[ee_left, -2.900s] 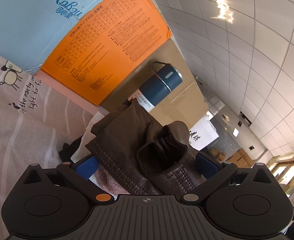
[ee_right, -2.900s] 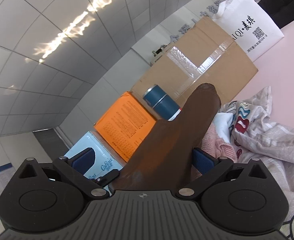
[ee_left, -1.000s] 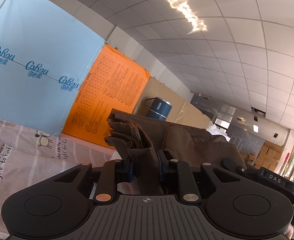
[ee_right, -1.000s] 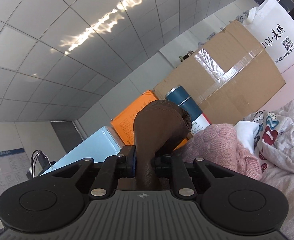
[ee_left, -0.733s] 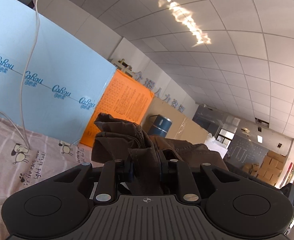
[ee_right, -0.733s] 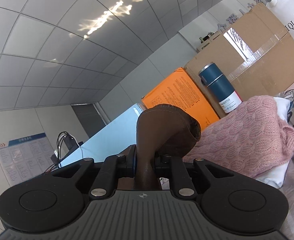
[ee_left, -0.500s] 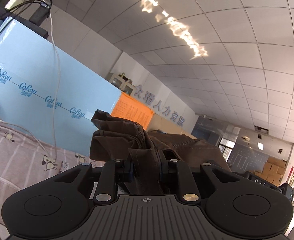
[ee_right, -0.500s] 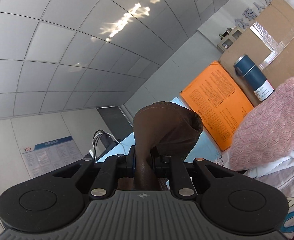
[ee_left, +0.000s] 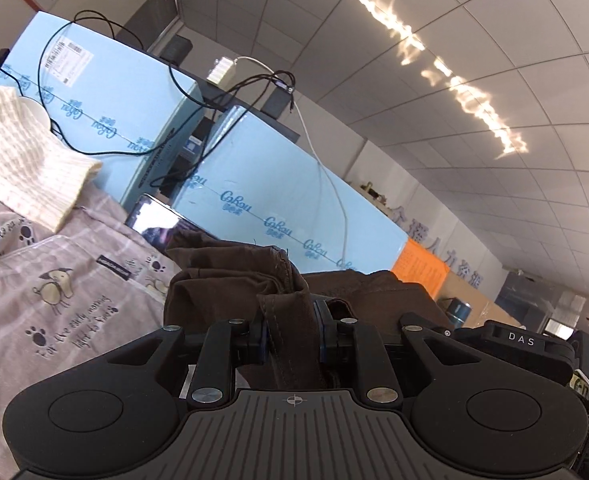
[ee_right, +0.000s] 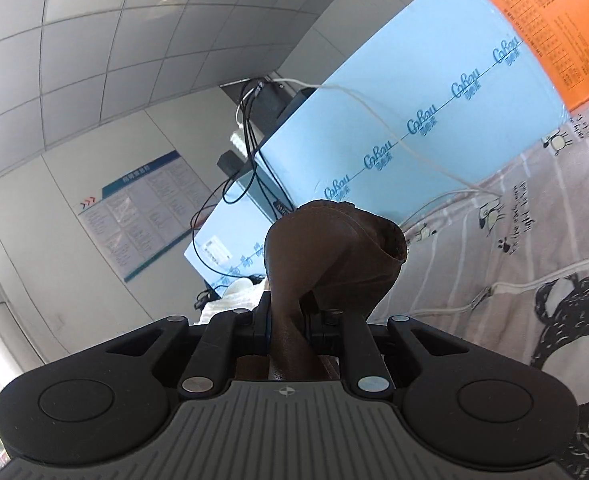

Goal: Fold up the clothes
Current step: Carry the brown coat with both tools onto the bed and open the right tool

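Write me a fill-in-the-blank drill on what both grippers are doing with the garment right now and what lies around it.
1. Both the left gripper and the right gripper are shut on a garment whose colour is ____.
2. The big boxes behind the bedsheet printed with paw marks are light ____.
3. The ribbed knit lying at the far left of the left wrist view is ____ in colour.

Missing words: brown; blue; cream
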{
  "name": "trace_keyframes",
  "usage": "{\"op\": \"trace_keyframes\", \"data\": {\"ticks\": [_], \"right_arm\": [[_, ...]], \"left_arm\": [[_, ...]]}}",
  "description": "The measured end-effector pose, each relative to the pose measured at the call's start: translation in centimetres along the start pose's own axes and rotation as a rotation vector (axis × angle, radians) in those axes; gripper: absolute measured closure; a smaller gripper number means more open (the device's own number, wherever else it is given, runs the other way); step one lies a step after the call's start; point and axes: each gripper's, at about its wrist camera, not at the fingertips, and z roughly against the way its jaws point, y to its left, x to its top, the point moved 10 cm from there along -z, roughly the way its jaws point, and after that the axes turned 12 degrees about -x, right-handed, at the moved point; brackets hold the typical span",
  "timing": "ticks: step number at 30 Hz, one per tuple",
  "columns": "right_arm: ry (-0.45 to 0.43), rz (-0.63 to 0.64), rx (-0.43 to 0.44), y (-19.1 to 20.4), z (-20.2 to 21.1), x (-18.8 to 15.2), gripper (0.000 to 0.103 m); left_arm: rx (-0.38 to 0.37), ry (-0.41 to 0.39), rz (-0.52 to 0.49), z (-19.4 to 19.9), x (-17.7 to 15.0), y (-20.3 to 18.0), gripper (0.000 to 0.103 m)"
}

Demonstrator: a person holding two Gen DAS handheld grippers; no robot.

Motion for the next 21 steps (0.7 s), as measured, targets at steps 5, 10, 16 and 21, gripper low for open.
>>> {"op": "trace_keyframes", "data": {"ticks": [5, 10, 16, 21], "right_arm": [[0.067, 0.037, -0.021, 4.2, -4.8, -2.0, 0.090], [0.046, 0.037, -0.074, 4.7, -8.0, -1.8, 0.090], [0.018, 0.067, -0.255, 0.8, -10.2, -1.0, 0.085], [0.022, 0.106, -0.400, -2.7, -10.6, -1.1, 0.062]], "left_arm": [[0.100, -0.042, 0.017, 2.4, 2.1, 4.8, 0.083], [0.071, 0.034, -0.062, 0.5, 4.0, 7.3, 0.083], [0.071, 0.219, -0.004, -2.7, 2.3, 10.0, 0.078], [0.145, 0.222, 0.074, -1.8, 2.1, 12.1, 0.031]]}}
